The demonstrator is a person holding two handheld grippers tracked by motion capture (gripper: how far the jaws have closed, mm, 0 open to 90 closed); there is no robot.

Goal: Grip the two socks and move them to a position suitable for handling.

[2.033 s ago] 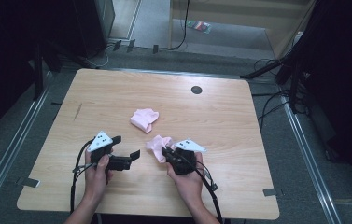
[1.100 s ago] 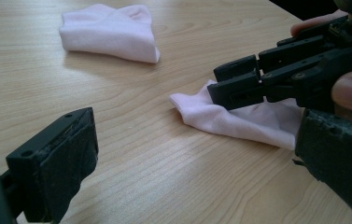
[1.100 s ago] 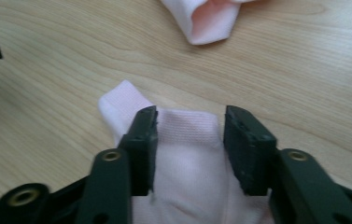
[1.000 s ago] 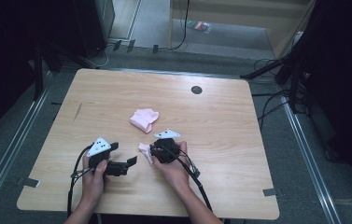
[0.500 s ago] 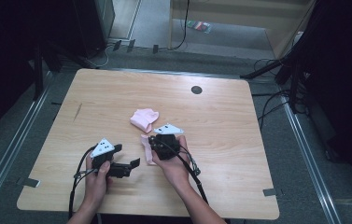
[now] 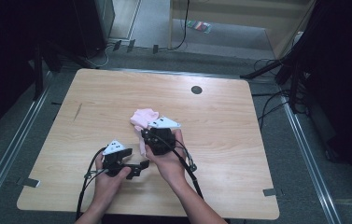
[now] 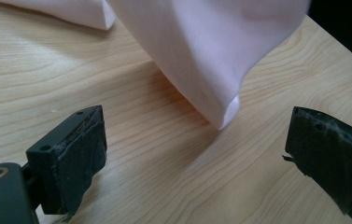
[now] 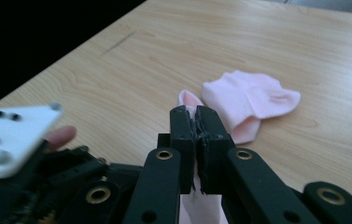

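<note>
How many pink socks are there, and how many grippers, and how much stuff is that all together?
Soft pink cloth socks: 2, one hanging from the right hand-held gripper, one lying on the table.
Black hand-held grippers: 2, the right one and the left hand-held gripper.
Light wooden tables: 1.
Total: 5.

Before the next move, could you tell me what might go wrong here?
1. The right gripper pinches only an edge of the hanging pink sock; it could slip free.
2. The left gripper is open with its fingers wide of the sock's tip; it may close on air.
</note>
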